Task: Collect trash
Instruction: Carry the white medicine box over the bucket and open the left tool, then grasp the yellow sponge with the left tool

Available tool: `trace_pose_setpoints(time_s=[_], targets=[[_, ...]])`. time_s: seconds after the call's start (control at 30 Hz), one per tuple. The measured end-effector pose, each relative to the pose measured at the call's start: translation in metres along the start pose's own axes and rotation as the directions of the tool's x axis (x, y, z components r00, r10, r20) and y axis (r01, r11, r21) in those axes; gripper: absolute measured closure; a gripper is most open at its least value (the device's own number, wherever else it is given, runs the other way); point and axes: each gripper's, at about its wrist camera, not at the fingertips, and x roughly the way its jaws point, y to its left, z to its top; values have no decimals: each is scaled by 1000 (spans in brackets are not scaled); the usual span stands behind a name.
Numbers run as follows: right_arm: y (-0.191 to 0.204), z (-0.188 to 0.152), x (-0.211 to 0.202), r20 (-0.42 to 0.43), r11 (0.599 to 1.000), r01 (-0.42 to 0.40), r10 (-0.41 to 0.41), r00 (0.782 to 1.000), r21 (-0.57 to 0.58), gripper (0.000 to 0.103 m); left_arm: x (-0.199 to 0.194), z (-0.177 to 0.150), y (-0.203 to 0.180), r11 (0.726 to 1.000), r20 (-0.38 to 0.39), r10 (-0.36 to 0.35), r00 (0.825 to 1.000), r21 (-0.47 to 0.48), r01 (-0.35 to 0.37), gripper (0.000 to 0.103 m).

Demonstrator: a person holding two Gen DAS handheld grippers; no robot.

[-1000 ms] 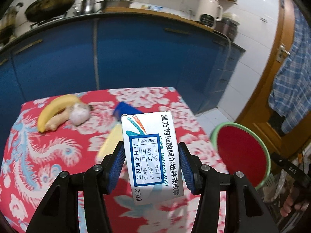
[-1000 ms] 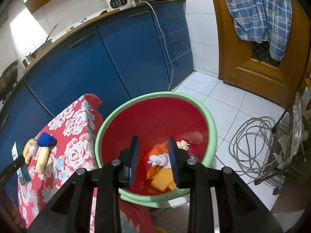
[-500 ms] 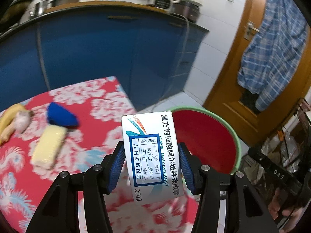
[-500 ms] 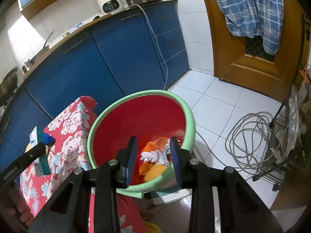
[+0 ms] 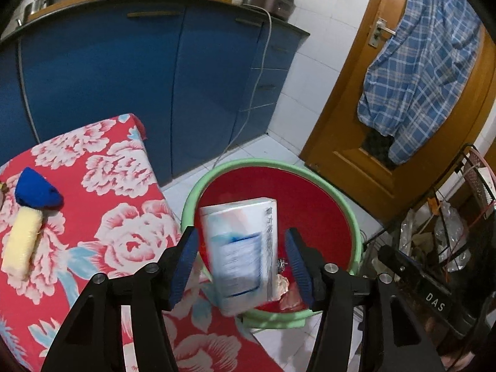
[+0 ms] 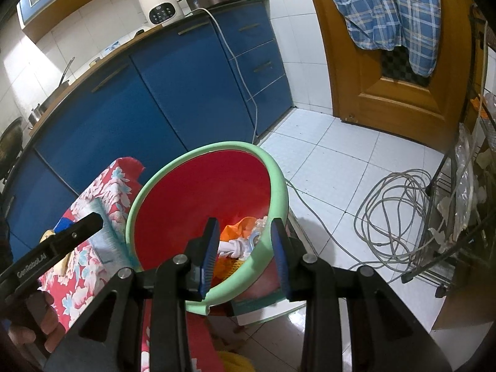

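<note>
A white and blue medicine box (image 5: 243,248) is blurred and loose between the pads of my left gripper (image 5: 241,265), which is open over the near rim of the red basin with a green rim (image 5: 269,167). The box also shows blurred in the right wrist view (image 6: 107,232), at the basin's left rim (image 6: 279,179). My right gripper (image 6: 245,255) is open and empty above the basin's near side. Orange and white trash (image 6: 238,241) lies inside the basin.
A red floral tablecloth (image 5: 117,192) carries a blue cloth (image 5: 37,190) and a pale yellow sponge (image 5: 21,245). Blue cabinets (image 5: 124,93) stand behind. A wooden door (image 5: 403,124) with a plaid shirt, a wire rack (image 5: 449,232) and a coiled cable (image 6: 400,210) are to the right.
My left gripper swung right over the basin and opened; the medicine box has slipped free of the pads and is dropping. My right gripper stayed open above the basin.
</note>
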Motion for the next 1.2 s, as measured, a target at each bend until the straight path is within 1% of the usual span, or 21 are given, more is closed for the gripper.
trace_pose_setpoints(time_s=[0.1, 0.4, 0.67, 0.9, 1.07, 1.2], targets=[[0, 0, 0, 1, 1000, -2, 2, 1000, 0, 68, 0, 1, -1, 1000, 2, -4, 1000, 1, 4, 42], [11, 0, -2, 1, 1000, -21, 21, 1000, -18, 67, -9, 0, 13, 999, 19, 35, 999, 0, -35, 42], [30, -1, -3, -3, 998, -51, 51, 999, -46, 63, -24, 1, 49, 992, 30, 127, 991, -12, -127, 42], [41, -2, -2, -10, 996, -65, 65, 998, -57, 59, -35, 0, 88, 974, 32, 227, 973, -32, -226, 42], [50, -5, 1, -21, 995, -74, 72, 997, -73, 58, -41, -1, 117, 951, 31, 306, 952, -58, -304, 42], [54, -6, 3, -30, 994, -74, 72, 997, -78, 58, -45, -1, 138, 937, 34, 344, 938, -84, -340, 42]])
